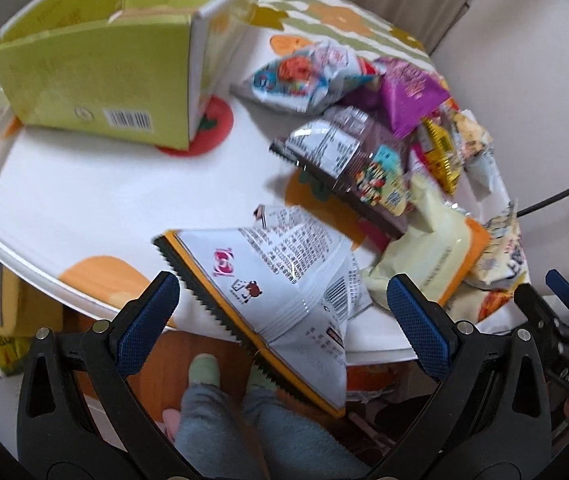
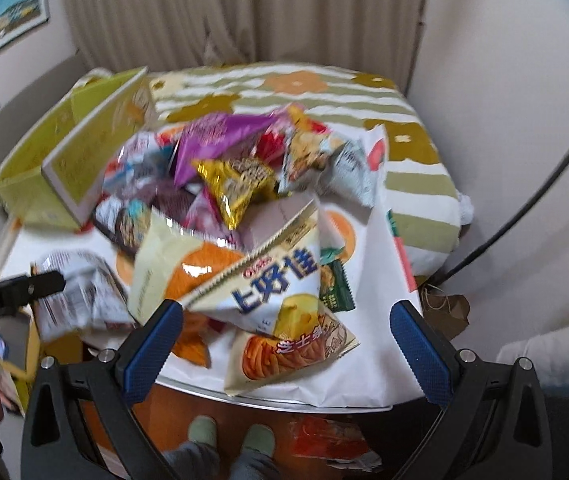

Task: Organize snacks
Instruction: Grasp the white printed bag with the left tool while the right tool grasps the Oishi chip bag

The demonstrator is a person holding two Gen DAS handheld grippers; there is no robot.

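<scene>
Left wrist view: at ten o'clock an open yellow-green box [image 1: 96,68] stands on the white table [image 1: 84,192], its barcode side facing the camera. At six o'clock the left gripper [image 1: 280,300] has its blue-padded fingers [image 1: 148,312] spread wide, and a white packet with an orange edge [image 1: 284,292] lies between them, hanging over the table rim; no pad visibly presses it, so whether it is held cannot be told. From one to three o'clock a snack pile [image 1: 384,140] of blue-white, purple, brown and gold bags lies on the table, with a cream packet [image 1: 428,248] at its near end. At four o'clock the right gripper's tips show beyond the pile.

Right wrist view: the box stands at ten o'clock, the pile at the centre. The right gripper [image 2: 284,340] at six o'clock is also wide open and grips nothing; a crisp bag with blue lettering [image 2: 280,284] lies just ahead of its fingers [image 2: 152,344]. At nine o'clock the left gripper's dark tip meets the blurred white packet.
</scene>
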